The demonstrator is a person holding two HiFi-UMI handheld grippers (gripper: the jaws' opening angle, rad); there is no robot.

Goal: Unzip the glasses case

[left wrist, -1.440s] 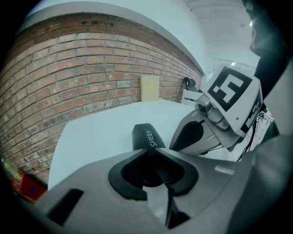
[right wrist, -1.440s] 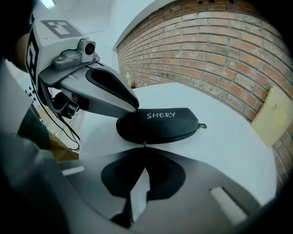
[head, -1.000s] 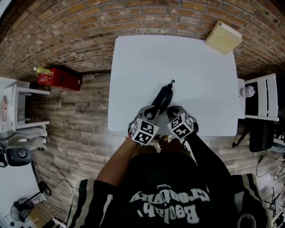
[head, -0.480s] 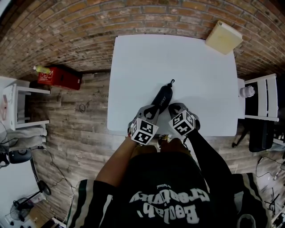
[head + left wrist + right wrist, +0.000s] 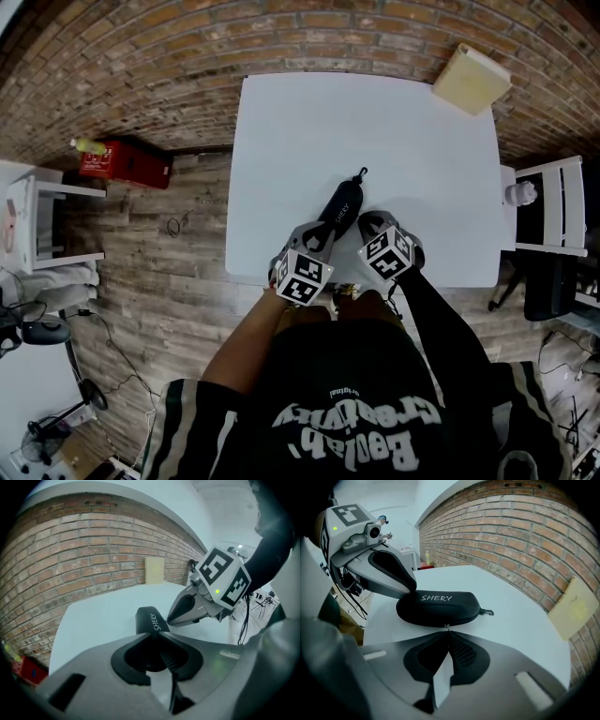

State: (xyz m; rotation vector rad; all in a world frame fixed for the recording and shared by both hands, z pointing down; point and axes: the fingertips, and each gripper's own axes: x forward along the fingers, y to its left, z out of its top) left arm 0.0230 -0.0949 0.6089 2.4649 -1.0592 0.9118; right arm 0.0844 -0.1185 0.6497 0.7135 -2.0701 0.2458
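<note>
black glasses case [image 5: 438, 606] firmly in left hand-held gripper [image 5: 151, 636], zip pull [image 5: 446, 626] in right hand-held gripper [image 5: 448, 633]

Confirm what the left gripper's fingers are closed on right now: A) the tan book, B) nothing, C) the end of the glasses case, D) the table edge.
C: in the left gripper view, the left gripper's fingers clamp the near end of the black glasses case, which lies on the white table.
</note>
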